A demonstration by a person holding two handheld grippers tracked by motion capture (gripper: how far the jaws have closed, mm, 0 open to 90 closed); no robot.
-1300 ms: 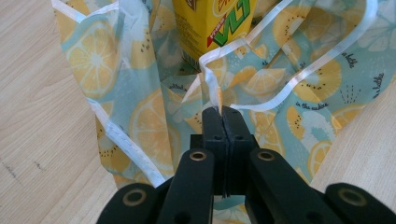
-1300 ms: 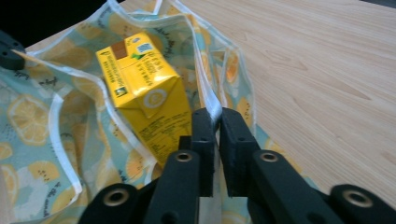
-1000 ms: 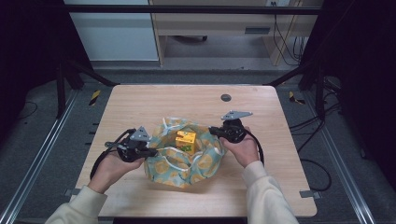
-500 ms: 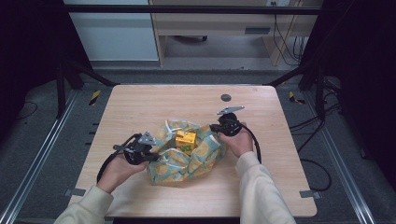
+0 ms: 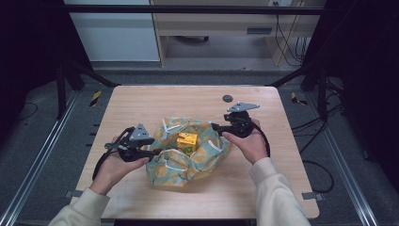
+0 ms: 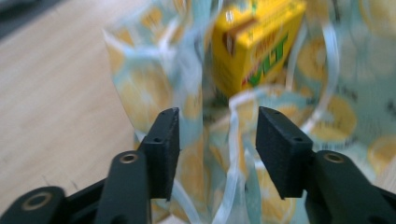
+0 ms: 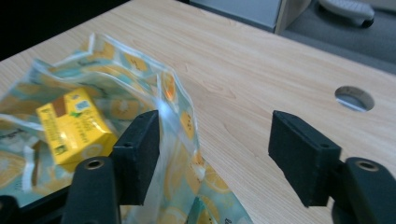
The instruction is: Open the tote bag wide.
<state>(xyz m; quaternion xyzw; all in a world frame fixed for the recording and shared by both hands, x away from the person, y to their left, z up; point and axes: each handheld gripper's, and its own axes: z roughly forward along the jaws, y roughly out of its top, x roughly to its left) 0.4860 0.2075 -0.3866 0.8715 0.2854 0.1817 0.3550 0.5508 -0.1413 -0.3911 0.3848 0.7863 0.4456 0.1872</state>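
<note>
A lemon-print bag (image 5: 202,157) lies open on the wooden table (image 5: 155,101), with a yellow carton (image 5: 187,141) standing inside it. My left gripper (image 5: 153,152) is at the bag's left edge. Its jaws have just been opening and now stand open (image 6: 217,149), with the bag's rim (image 6: 154,93) loose between them and the carton (image 6: 254,46) beyond. My right gripper (image 5: 214,126) is at the bag's right edge. Its jaws have also just been opening (image 7: 219,154), and the bag's rim (image 7: 177,107) lies against the left pad, unpressed. The carton (image 7: 74,123) sits to its left.
A round cable hole (image 5: 227,98) (image 7: 355,98) sits in the table behind the right gripper. Metal frame rails (image 5: 42,155) run along both sides of the table. Cabinets and cables stand beyond the far edge.
Both grippers were shut on the bag's edges and have let go. The bag has settled on the table, and the hands sit slightly closer to it.
</note>
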